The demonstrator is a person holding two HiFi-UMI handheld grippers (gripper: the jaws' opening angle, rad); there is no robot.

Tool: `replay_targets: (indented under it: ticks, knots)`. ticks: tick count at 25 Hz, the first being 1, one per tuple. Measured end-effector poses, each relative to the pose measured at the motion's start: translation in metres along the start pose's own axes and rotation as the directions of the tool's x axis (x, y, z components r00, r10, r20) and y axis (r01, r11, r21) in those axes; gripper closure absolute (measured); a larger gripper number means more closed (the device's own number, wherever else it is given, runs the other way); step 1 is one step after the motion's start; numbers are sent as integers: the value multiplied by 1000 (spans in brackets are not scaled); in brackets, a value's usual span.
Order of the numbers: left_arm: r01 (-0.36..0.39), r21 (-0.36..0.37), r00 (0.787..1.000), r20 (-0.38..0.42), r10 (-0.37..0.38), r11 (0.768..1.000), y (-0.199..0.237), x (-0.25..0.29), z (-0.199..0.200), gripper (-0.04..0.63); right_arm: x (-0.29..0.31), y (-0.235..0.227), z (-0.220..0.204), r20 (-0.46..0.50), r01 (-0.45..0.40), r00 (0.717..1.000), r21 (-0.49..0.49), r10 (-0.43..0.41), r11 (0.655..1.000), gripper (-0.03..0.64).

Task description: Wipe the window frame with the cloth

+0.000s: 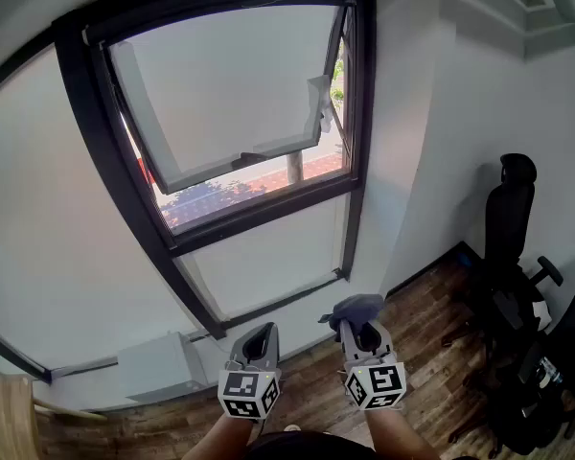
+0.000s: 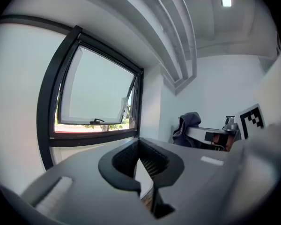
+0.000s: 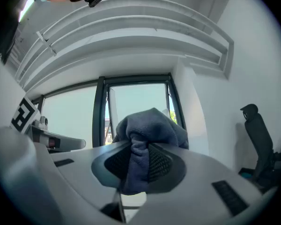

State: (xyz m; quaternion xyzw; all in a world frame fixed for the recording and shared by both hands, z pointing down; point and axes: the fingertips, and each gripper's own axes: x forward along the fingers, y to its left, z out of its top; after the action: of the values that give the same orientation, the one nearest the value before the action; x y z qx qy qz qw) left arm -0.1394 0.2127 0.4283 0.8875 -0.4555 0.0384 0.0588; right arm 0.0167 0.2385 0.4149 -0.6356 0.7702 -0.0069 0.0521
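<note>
The floor (image 1: 431, 353) is of dark wooden planks. To the right of the window (image 1: 240, 132), a black chair (image 1: 511, 228) stands on it, close to the white wall. A second chair (image 1: 561, 372) stands further right. Below the window, a white box (image 1: 158, 364) sits at the floor's edge.

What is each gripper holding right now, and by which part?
The right gripper pinches the grey cloth by a bunched fold; the rest bulges past the jaws. The left gripper is shut, empty.
</note>
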Motion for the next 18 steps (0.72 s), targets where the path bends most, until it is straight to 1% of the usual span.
replay_targets:
  ticks: [9,12,18]
  knots:
    - [-7,4,1000,3,7,1000,-8,-3,0,586,-6,-2,1,9,-7,1000,8,6,1000,541]
    - [-10,4,1000,0,10,1000,-11,-2,-2,586,-9,-6,3,25,-4,1000,23,3,1000,541]
    - [-5,7,1000,-1,5,1000,-29,4,-4,586,-17,-21,3,32,-11,999,17,10,1000,540]
